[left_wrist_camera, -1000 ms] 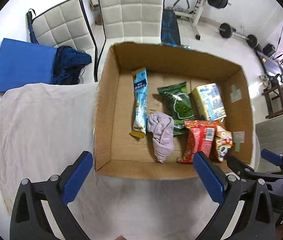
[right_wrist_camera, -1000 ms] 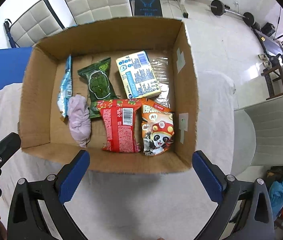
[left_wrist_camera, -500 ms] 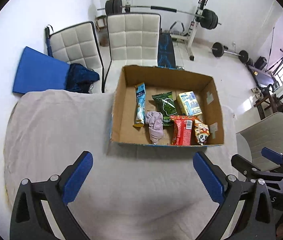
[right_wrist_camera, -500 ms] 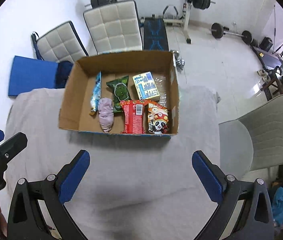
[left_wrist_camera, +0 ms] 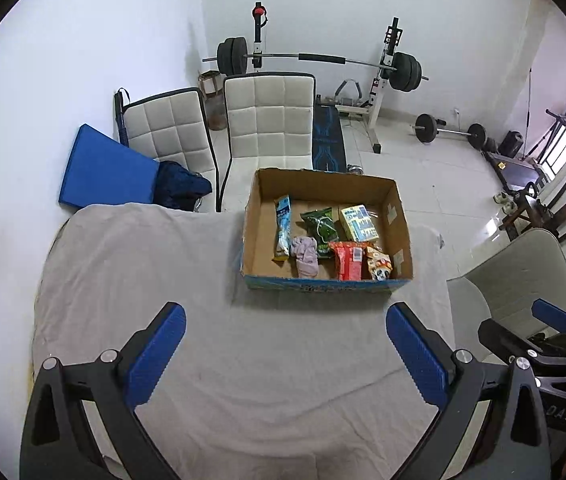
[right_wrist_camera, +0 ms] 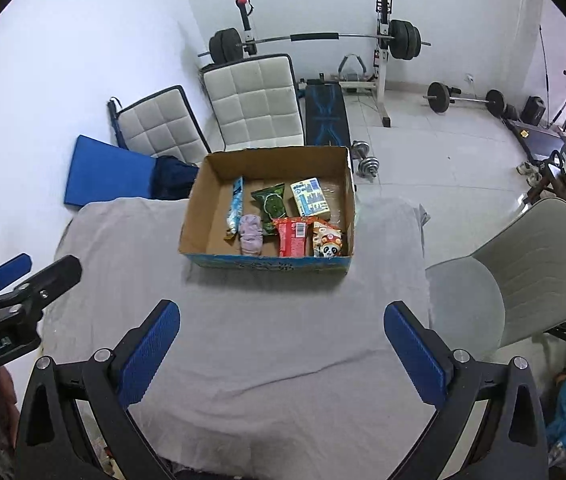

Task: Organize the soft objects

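Observation:
An open cardboard box (left_wrist_camera: 401, 216) (right_wrist_camera: 195, 204) stands at the far side of a grey cloth-covered table (left_wrist_camera: 143, 272) (right_wrist_camera: 267, 320). Inside lie a pale pink cloth bundle (left_wrist_camera: 305, 254) (right_wrist_camera: 251, 233), a light blue stick pack (left_wrist_camera: 283, 226) (right_wrist_camera: 236, 204), a green packet (left_wrist_camera: 320, 228) (right_wrist_camera: 270, 206), a yellow-blue packet (left_wrist_camera: 359, 222) (right_wrist_camera: 310, 197), a red packet (left_wrist_camera: 349, 266) (right_wrist_camera: 293, 236) and a panda snack bag (left_wrist_camera: 379, 268) (right_wrist_camera: 327, 240). My left gripper (left_wrist_camera: 285, 354) and right gripper (right_wrist_camera: 281, 350) are open and empty, high above the near table.
Two white padded chairs (left_wrist_camera: 271, 120) stand behind the table, a blue mat (left_wrist_camera: 103, 172) leans at the left wall. A grey chair (right_wrist_camera: 523, 272) is at the right edge. A barbell rack (left_wrist_camera: 319, 60) and weights fill the far floor.
Both grippers have pulled back and up from over the box. The box looks much smaller and the whole table and room show. Both stay open.

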A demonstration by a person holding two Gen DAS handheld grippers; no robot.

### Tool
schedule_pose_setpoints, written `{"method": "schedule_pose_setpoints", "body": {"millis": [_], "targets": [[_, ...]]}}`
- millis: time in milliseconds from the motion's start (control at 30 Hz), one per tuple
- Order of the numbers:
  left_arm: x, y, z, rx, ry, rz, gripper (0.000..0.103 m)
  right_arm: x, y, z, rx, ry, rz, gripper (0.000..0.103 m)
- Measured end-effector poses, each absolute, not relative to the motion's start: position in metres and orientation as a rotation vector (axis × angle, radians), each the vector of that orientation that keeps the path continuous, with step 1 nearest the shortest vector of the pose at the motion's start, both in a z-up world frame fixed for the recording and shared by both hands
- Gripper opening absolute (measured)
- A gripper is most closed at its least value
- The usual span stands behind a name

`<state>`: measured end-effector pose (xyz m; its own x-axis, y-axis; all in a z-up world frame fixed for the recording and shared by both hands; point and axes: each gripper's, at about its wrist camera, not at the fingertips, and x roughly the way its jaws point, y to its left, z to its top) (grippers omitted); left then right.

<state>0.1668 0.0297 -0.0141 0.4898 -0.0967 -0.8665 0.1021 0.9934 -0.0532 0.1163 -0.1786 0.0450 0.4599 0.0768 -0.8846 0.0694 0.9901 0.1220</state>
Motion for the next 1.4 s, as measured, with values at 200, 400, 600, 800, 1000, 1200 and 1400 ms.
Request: {"method": "schedule_pose_setpoints", "body": {"millis": [200, 400, 600, 800, 1000, 1200, 1400], "targets": [[0.146, 0.025, -0.007, 0.005, 1.063, -0.132, 0.103, 0.079, -0.179, 0.068, 0.148, 1.084, 0.003, 0.103], [0.137, 0.023, 0.002, -0.016, 1.042, -0.14, 0.103, 0.064, -0.181, 0.084, 0.127, 1.057, -0.022, 0.103], [0.136, 0.019, 0.003, 0.005, 1.027, -0.119, 0.103, 0.071, -0.189, 0.094, 0.121, 1.014, -0.082, 0.103], [0.15, 0.018, -0.002, 0.03, 0.981, -0.075, 0.103, 0.092, -0.196, 0.088, 0.114, 0.983, -0.139, 0.103], [0.167, 0.022, -0.011, 0.032, 0.971, -0.036, 0.103, 0.117, -0.203, 0.075, 0.106, 0.984, -0.17, 0.103], [0.174, 0.021, -0.016, 0.04, 0.973, -0.026, 0.103, 0.134, -0.202, 0.067, 0.082, 0.99, -0.182, 0.103], [0.176, 0.018, -0.018, 0.046, 0.973, -0.022, 0.103, 0.14, -0.2, 0.062, 0.072, 0.993, -0.177, 0.103]]}}
